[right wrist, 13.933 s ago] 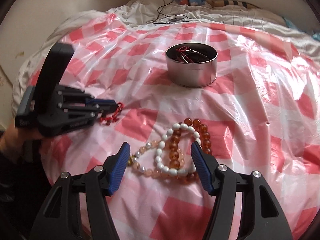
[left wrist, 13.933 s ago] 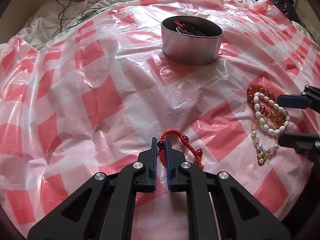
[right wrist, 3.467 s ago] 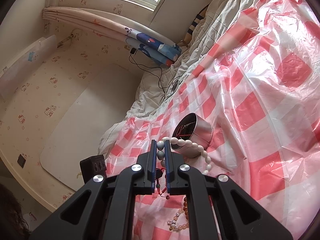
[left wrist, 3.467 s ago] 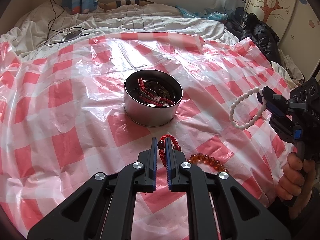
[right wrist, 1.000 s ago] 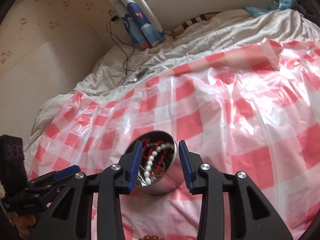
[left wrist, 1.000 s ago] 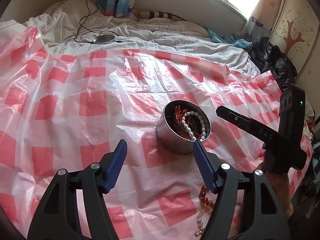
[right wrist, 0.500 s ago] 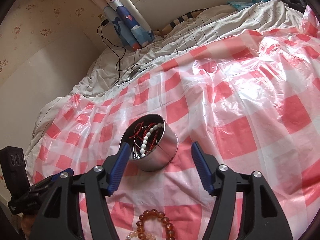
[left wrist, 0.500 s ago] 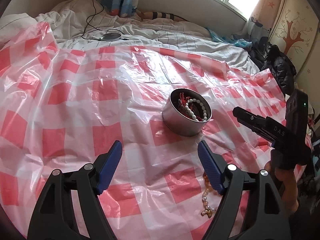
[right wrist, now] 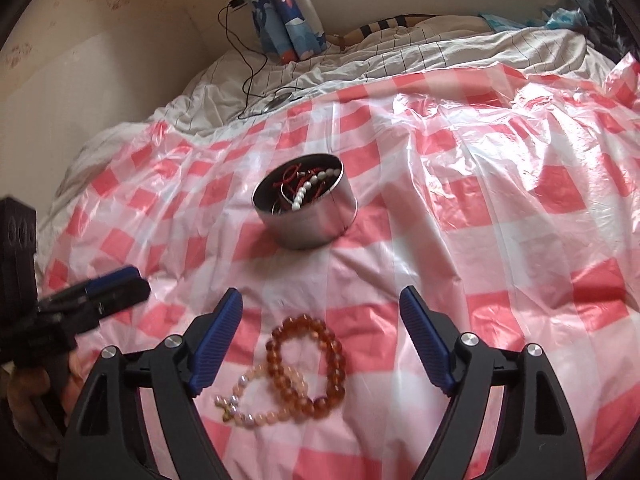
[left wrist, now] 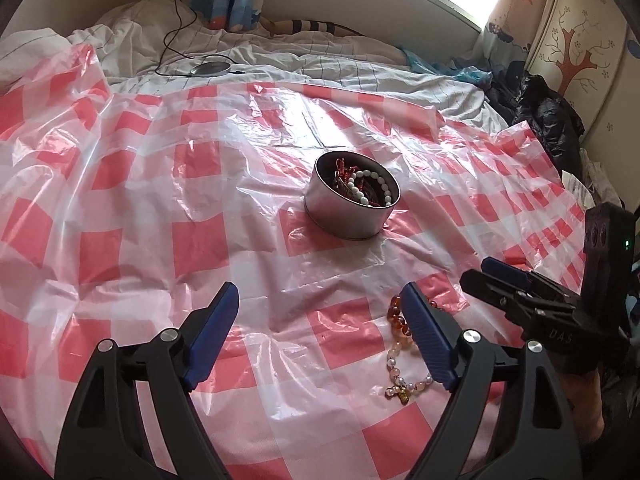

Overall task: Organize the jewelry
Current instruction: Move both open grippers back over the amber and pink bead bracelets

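A round metal tin (left wrist: 344,224) (right wrist: 316,232) stands mid-sheet. In it lie a white bead bracelet (left wrist: 374,190) (right wrist: 306,190) and red cord bracelets (left wrist: 345,168) (right wrist: 290,174). An amber bead bracelet (right wrist: 335,356) (left wrist: 395,314) and a pale pink bead bracelet (right wrist: 256,414) (left wrist: 400,380) lie on the sheet on the near side of the tin. My right gripper (right wrist: 320,300) (left wrist: 478,274) hovers over these two, its jaws opening, gripping nothing. My left gripper (left wrist: 320,296) (right wrist: 138,280) is to their left, jaws opening and empty; its right finger hides part of the amber bracelet.
A red-and-white checked plastic sheet (left wrist: 140,208) covers the bed. Behind it are rumpled white bedding (left wrist: 340,64), a black cable with a round disc (left wrist: 210,67) and a blue curtain (right wrist: 288,12). Dark clothes (left wrist: 540,120) are piled at the right edge.
Both grippers have drawn back from the tin and their jaws have spread wider. The tin now looks farther away, and the amber and pink bracelets have come fully into the right wrist view.
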### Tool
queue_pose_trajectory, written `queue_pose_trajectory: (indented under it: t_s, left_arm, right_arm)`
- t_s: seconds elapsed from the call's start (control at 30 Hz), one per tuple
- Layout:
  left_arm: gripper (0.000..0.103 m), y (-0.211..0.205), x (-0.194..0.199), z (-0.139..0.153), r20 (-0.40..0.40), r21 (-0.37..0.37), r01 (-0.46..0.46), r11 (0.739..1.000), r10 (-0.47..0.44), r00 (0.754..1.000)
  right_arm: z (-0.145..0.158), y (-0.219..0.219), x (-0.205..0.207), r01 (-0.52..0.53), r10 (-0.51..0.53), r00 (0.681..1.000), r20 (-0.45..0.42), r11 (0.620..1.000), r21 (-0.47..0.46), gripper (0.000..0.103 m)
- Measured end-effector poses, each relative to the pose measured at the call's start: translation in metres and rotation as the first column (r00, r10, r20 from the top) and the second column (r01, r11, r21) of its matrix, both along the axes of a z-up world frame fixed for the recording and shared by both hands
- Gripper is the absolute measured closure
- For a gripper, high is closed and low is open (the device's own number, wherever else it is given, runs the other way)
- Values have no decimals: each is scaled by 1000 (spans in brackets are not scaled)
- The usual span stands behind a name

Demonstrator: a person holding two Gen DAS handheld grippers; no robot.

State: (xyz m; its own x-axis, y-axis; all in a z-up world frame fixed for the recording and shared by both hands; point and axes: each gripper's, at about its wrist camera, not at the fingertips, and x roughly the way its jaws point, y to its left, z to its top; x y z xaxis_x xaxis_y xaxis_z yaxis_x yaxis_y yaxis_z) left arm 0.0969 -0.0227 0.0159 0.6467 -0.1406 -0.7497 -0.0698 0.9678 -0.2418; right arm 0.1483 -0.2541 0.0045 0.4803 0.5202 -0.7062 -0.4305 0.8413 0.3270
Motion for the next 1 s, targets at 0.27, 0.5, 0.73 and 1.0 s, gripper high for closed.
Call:
queue_pose_trajectory:
  t_s: [0.27,0.5,0.73,1.0]
  left_arm:
    - [22,-5,2,-7,-26,16,2,1000,-2,1000]
    - [21,-10,5,-9,-29,17,10,1000,-9,1000]
    - [21,-14,7,-10,-30,22,17,1000,-16,999]
    - [21,-14,8,-11,-37,25,12,1000,-11,999]
  right_arm:
    - [0,-17,-6,34,-34,999,-8,999,9,21]
    - [-2,-18,-3,41,-40,999,-19,999,11,19]
    - [-4,-16,-1,41,-41,999,-27,999,12,19]
    - [-6,-16,-1,43,-43,999,-32,999,12,19]
